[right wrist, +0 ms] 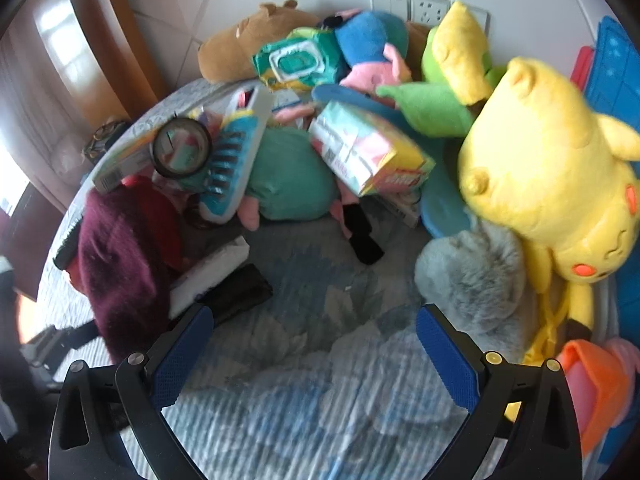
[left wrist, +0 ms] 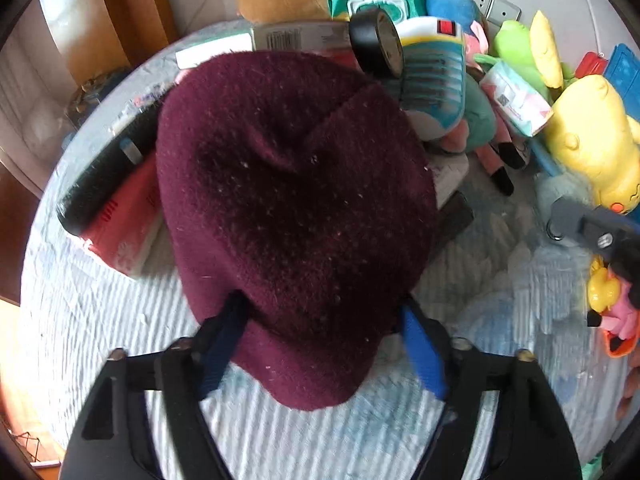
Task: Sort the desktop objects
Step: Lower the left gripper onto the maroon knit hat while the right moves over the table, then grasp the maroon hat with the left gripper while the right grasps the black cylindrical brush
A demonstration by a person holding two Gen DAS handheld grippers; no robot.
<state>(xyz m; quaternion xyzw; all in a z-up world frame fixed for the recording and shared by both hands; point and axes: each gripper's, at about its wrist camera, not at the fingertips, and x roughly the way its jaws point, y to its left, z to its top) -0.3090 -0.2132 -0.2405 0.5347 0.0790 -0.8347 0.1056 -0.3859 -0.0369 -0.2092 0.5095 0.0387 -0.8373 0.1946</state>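
Maroon hat (left wrist: 296, 216) gripped on the quilt (left wrist: 100, 320)
Left gripper (left wrist: 320, 320) clamps the hat; right gripper (right wrist: 316, 344) gapes wide, holding nothing.

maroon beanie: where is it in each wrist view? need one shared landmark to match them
Left wrist: beanie fills the centre, its near end between the left hand-held gripper fingers.
Right wrist: beanie at the left edge, draped over clutter, outside the open right hand-held gripper.
Shared landmark: black tape roll, just beyond the beanie.

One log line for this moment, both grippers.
left gripper: shut on maroon beanie | right gripper: open, empty, over blue cloth
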